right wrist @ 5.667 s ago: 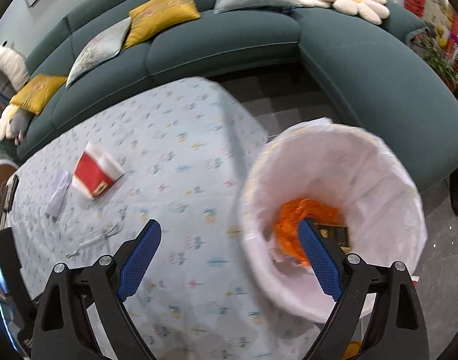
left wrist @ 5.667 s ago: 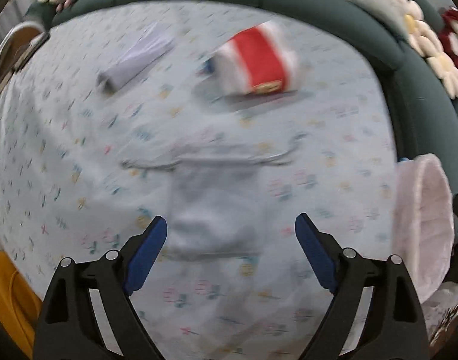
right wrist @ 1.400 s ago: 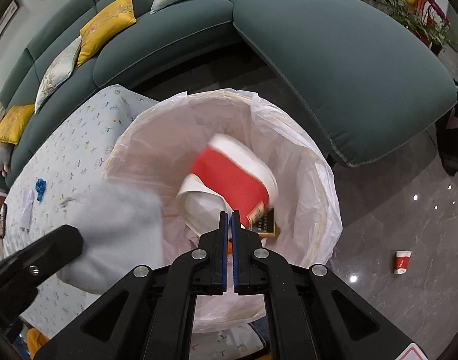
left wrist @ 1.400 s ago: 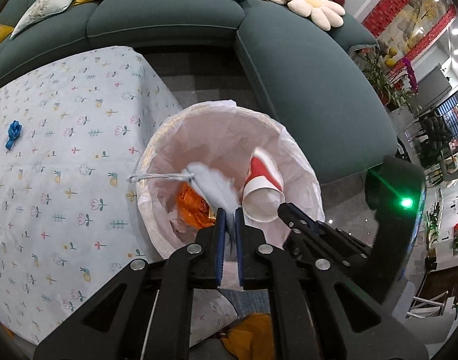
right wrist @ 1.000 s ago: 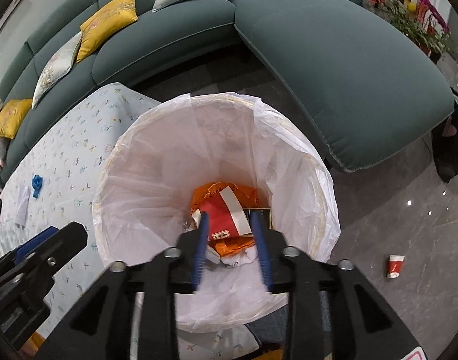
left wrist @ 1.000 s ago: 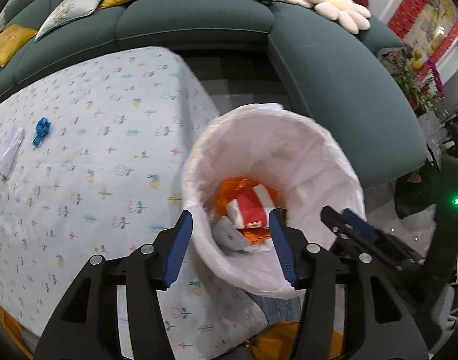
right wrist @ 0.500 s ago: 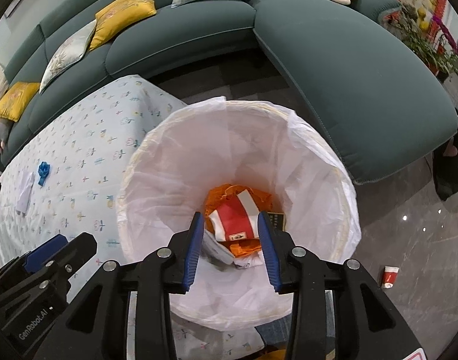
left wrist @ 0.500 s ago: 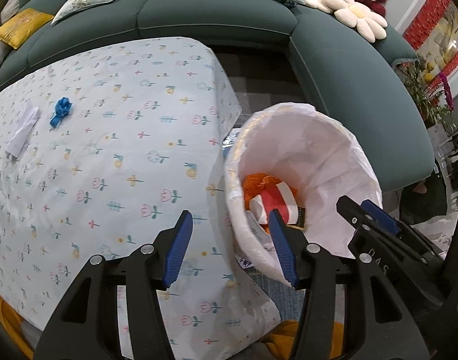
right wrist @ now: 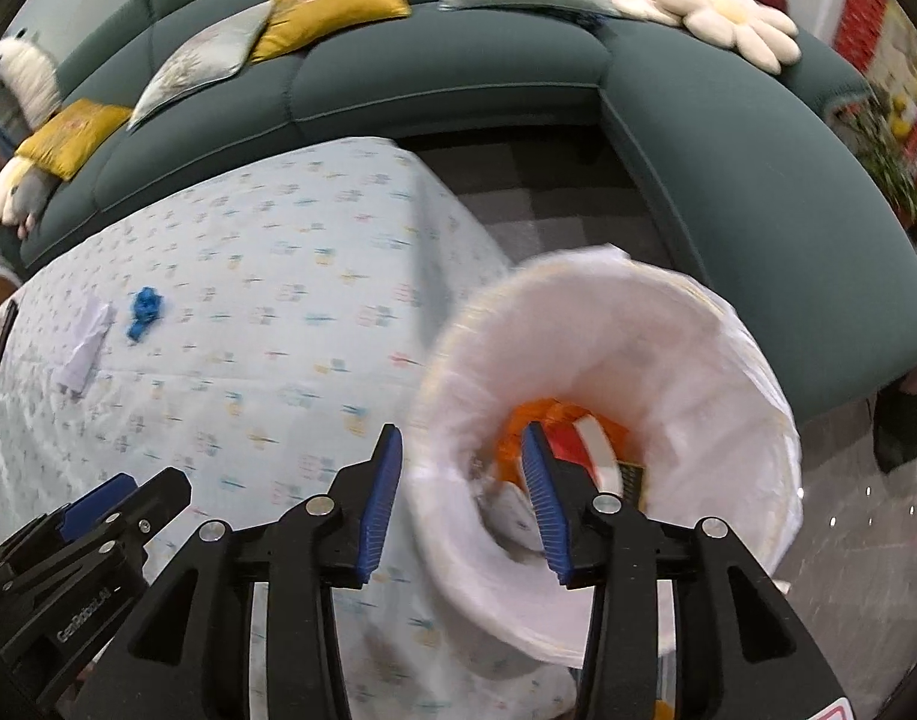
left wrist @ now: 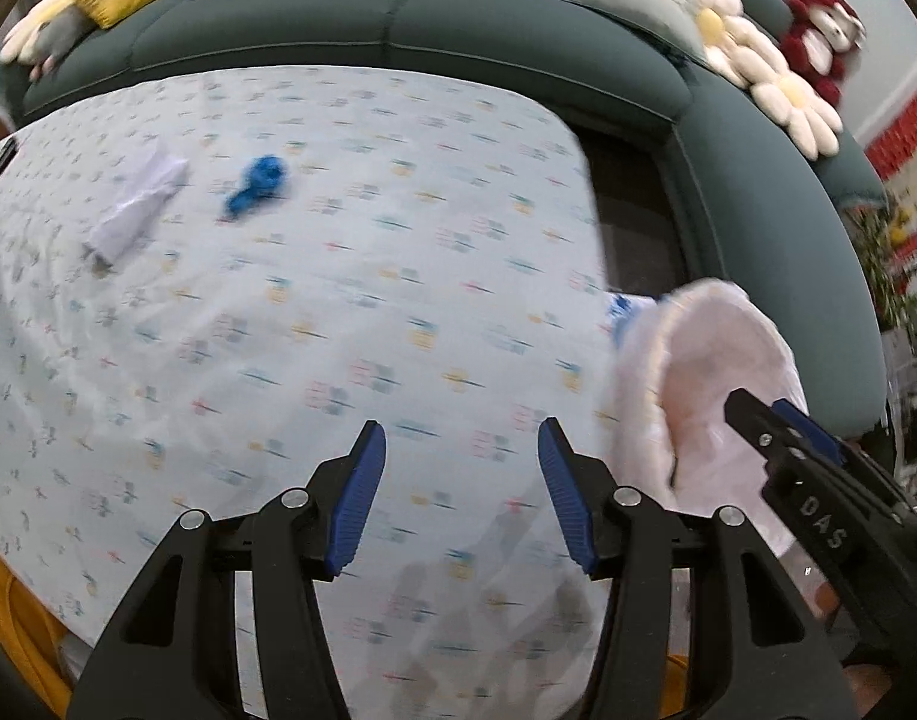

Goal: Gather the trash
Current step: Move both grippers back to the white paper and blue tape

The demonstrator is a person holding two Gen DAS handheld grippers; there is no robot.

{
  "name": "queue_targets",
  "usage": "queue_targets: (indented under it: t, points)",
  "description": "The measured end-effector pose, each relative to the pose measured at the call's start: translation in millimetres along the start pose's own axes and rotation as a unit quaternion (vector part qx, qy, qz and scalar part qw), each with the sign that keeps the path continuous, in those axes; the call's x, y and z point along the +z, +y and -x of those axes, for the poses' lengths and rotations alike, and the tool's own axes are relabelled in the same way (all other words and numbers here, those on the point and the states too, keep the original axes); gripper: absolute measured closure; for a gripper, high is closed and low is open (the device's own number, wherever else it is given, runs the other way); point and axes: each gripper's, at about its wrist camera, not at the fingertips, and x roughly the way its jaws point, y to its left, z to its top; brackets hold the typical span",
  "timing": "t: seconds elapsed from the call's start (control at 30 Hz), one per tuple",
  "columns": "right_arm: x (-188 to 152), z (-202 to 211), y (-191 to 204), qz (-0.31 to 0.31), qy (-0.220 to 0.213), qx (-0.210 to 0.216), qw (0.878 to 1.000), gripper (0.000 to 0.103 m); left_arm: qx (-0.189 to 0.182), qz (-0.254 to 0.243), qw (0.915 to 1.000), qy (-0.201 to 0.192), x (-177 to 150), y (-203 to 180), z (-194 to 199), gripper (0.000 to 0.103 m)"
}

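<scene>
Remaining on our floral-cloth counter (left wrist: 350,312): crumpled blue wrapper (left wrist: 255,183) and white folded paper slip (left wrist: 135,210), far-left of our left hand-held gripper (left wrist: 461,480), the nearer one, jaws apart, empty. Right hand-held gripper (right wrist: 461,498), apart, hovers over white-lined bin (right wrist: 728,360).

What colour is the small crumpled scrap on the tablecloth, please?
Blue; the crumpled scrap shows best in the left wrist view.

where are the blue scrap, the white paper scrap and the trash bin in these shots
blue scrap (left wrist: 255,183), left wrist view, middle of the crumpled lump on the tablecloth
white paper scrap (left wrist: 135,208), left wrist view, middle of the folded strip
trash bin (right wrist: 752,360), right wrist view, far rim of the white liner
</scene>
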Motion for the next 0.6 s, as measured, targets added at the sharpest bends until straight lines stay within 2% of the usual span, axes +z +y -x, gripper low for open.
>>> queue_targets:
  t: [0.33, 0.6]
  points:
    - [17.3, -10.3, 104.4, 0.053, 0.01, 0.031, 0.998, 0.059, 0.042, 0.063, 0.997, -0.015, 20.4, 109.4, 6.0, 0.053]
    - [29.3, -37.3, 177.2, 0.078, 0.03, 0.054, 0.995, 0.059, 0.073, 0.089, 0.9931, -0.023, 48.5, 192.1, -2.0, 0.052]
